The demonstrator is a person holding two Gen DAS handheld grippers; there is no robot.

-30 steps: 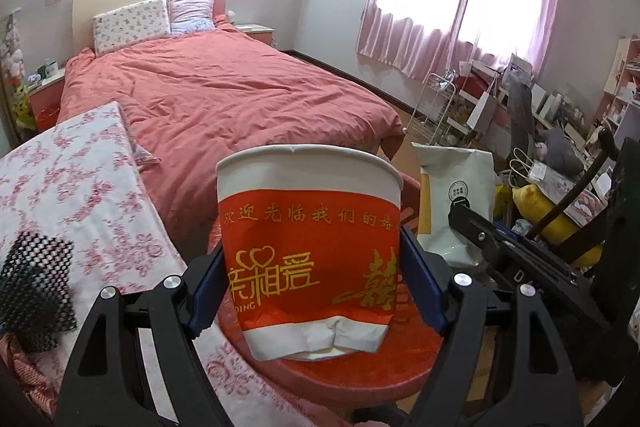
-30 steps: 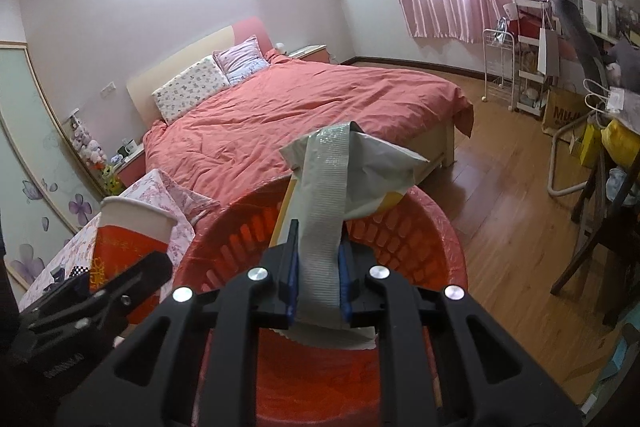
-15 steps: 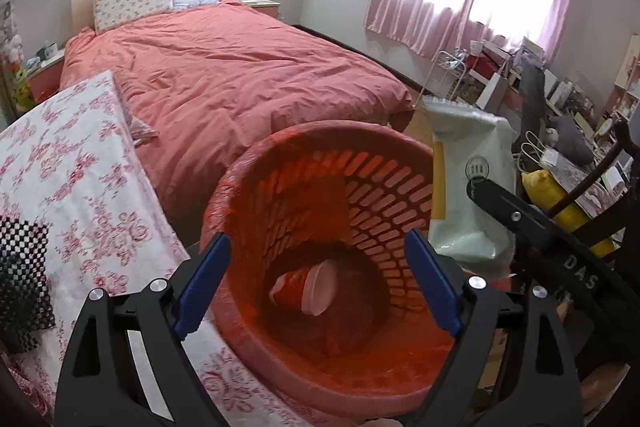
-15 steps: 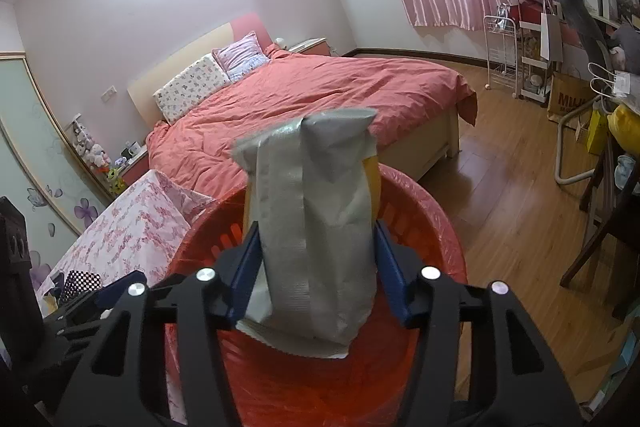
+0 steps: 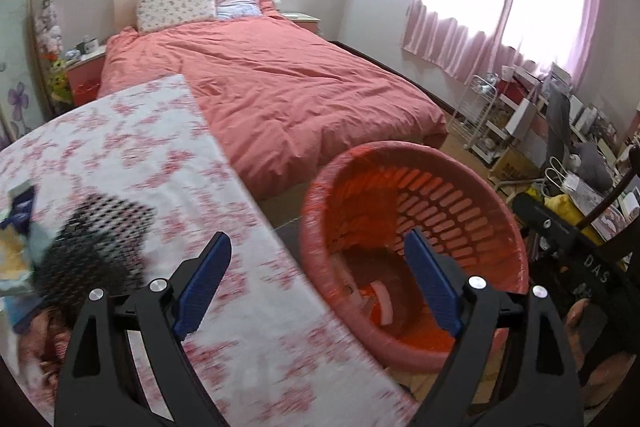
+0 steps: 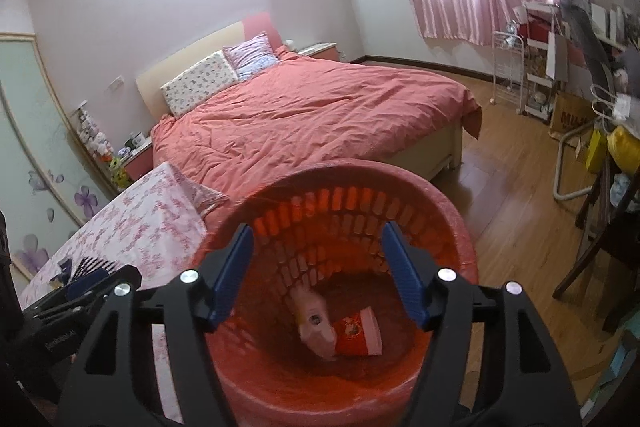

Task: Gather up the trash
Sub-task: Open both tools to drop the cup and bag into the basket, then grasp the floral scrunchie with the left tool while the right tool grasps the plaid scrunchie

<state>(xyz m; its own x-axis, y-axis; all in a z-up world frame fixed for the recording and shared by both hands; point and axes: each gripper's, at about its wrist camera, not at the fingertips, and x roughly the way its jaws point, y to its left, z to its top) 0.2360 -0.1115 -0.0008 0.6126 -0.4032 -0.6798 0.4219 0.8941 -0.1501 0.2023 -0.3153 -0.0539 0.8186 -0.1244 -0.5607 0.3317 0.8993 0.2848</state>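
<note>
From my left wrist camera, the paper cup that sat clamped between my blue pads a second ago is gone: the left gripper (image 5: 316,287) stands spread wide and empty, and it has swung over toward the flower-print tablecloth (image 5: 132,147). At about nine o'clock in that view lies a black mesh item (image 5: 100,231) with some wrappers beside it, blurred, so I can't name them for sure. I'd judge that is the next litter to fetch.

Moving right, the red laundry-style basket (image 5: 472,187) sits at about three o'clock of the left view, just beside the table edge, with the bed (image 5: 280,91) beyond it at twelve. A pale rim shows at its bottom; that is likely the dropped cup.

Now the right wrist view. The right gripper (image 6: 316,275) hangs over the basket's mouth, pointing down into it, and its jaws are opening, with nothing between them. The grey pouch it pinched a second ago has dropped: the pouch (image 6: 314,323) now lies on the basket floor at about six o'clock, touching the red paper cup (image 6: 358,333), which lies on its side just to its right.

So two pieces are binned at once. Both claws are released and free. The left hand is angled down toward the tabletop, the right one tipped down over the basket rim (image 6: 460,223).
</note>
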